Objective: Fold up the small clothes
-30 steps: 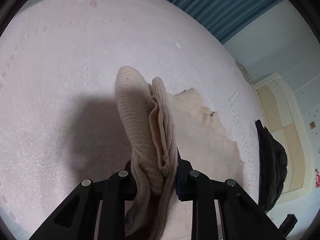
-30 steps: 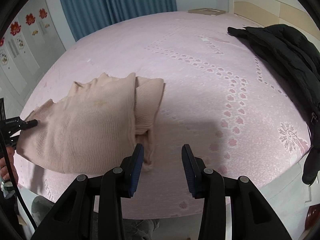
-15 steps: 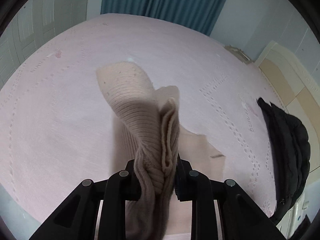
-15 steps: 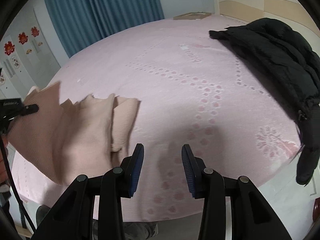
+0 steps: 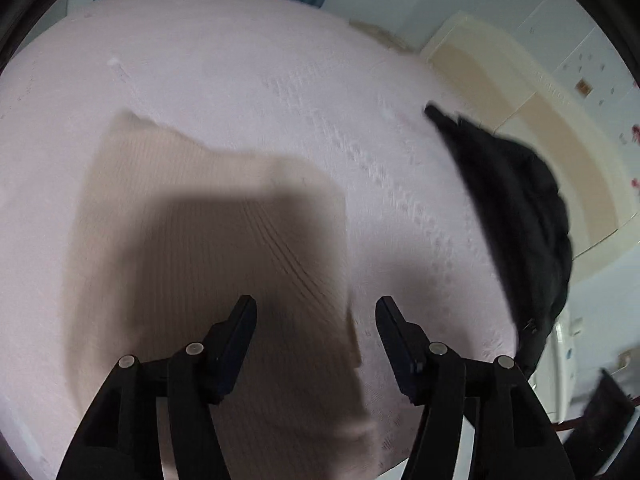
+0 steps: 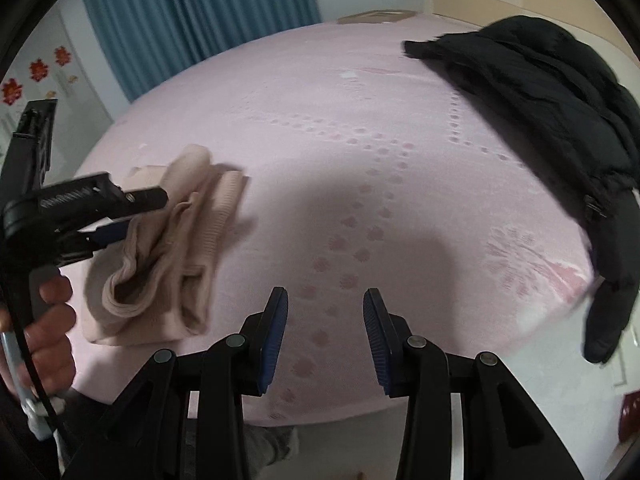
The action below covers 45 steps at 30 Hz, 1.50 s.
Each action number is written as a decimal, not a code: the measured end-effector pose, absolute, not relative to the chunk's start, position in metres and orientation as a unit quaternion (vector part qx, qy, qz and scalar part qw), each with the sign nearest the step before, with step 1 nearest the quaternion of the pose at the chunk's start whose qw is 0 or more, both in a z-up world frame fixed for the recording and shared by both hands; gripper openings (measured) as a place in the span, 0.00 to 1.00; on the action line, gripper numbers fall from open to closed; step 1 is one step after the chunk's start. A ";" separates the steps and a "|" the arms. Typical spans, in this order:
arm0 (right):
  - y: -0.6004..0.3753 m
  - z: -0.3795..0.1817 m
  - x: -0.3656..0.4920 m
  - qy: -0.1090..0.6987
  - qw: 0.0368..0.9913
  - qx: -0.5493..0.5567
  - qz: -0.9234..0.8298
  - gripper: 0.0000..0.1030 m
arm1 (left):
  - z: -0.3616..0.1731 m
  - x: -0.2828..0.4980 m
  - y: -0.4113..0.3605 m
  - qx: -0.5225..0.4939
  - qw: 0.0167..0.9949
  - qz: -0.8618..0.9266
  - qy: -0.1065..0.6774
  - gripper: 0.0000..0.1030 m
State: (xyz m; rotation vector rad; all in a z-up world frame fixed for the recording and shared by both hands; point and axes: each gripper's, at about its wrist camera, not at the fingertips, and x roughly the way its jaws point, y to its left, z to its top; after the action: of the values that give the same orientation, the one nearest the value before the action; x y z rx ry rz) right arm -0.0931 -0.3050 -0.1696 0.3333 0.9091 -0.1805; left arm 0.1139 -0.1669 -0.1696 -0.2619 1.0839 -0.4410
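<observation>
A beige ribbed knit garment lies folded over on the pink bed. My left gripper is open and empty, hovering just above the garment's right edge. In the right wrist view the garment lies bunched in folded layers near the bed's left front edge, with the left gripper beside its upper left part. My right gripper is open and empty over the pink sheet, to the right of the garment.
A black padded jacket lies on the right side of the bed; it also shows in the left wrist view. Blue curtains hang behind the bed. A cream headboard is at the far right.
My left gripper has opened and let go of the beige garment, which now lies folded on the bed. My right gripper stayed open and shifted slightly.
</observation>
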 end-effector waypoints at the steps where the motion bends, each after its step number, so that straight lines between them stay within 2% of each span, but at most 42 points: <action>1: -0.301 -0.166 -0.086 0.429 0.885 0.169 -0.067 0.38 | -0.164 0.116 -0.154 -0.133 0.830 -0.204 0.502 0.58; 4: -0.286 -0.158 -0.065 0.411 0.890 0.196 -0.017 0.42 | -0.153 0.125 -0.107 -0.155 0.843 -0.176 0.484 0.60; 6: -0.274 -0.155 -0.049 0.399 0.890 0.221 0.018 0.48 | -0.150 0.126 -0.073 -0.157 0.851 -0.148 0.478 0.60; 11: -0.244 -0.162 -0.006 0.386 0.886 0.253 0.050 0.47 | -0.154 0.116 -0.011 -0.172 0.858 -0.103 0.474 0.60; 12: -0.239 -0.165 0.001 0.392 0.886 0.245 0.044 0.44 | -0.157 0.114 -0.002 -0.174 0.856 -0.099 0.476 0.60; 13: -0.231 -0.171 0.010 0.404 0.884 0.231 0.040 0.36 | -0.159 0.112 0.000 -0.174 0.856 -0.097 0.478 0.60; 14: -0.225 -0.176 0.015 0.416 0.882 0.218 0.040 0.10 | -0.163 0.113 0.004 -0.174 0.855 -0.095 0.479 0.60; 18: -0.213 -0.170 0.007 0.409 0.899 0.147 0.056 0.08 | -0.170 0.111 0.010 -0.181 0.852 -0.098 0.481 0.60; 22: -0.242 -0.166 -0.025 0.369 0.906 0.202 0.049 0.06 | -0.175 0.113 0.012 -0.189 0.849 -0.111 0.481 0.60; 26: -0.250 -0.208 -0.019 0.428 0.884 0.191 -0.004 0.06 | -0.179 0.114 0.007 -0.188 0.846 -0.120 0.484 0.60; 28: -0.253 -0.210 -0.018 0.428 0.881 0.200 -0.008 0.09 | -0.180 0.115 0.008 -0.190 0.844 -0.122 0.487 0.60; 29: -0.255 -0.206 -0.018 0.422 0.883 0.206 -0.007 0.16 | -0.180 0.115 0.009 -0.191 0.844 -0.124 0.486 0.60; 30: -0.256 -0.202 -0.018 0.414 0.885 0.212 -0.006 0.34 | -0.179 0.115 0.010 -0.190 0.845 -0.126 0.484 0.60; 32: -0.259 -0.197 -0.013 0.404 0.889 0.217 -0.001 0.56 | -0.178 0.115 0.013 -0.184 0.849 -0.124 0.480 0.60; 37: -0.267 -0.222 0.030 0.445 0.851 0.279 0.030 0.57 | -0.176 0.116 0.027 -0.193 0.850 -0.121 0.475 0.60; 42: -0.278 -0.255 0.057 0.469 0.811 0.341 0.076 0.69 | -0.175 0.116 0.039 -0.193 0.854 -0.125 0.466 0.60; 45: -0.277 -0.258 0.072 0.474 0.808 0.339 0.089 0.69 | -0.177 0.116 0.040 -0.192 0.853 -0.126 0.468 0.60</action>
State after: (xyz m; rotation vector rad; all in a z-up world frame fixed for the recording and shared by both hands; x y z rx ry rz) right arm 0.0716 -0.2766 -0.2584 0.7248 1.0143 0.1908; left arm 0.1158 0.0401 -0.1770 -0.4043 0.9838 -0.2658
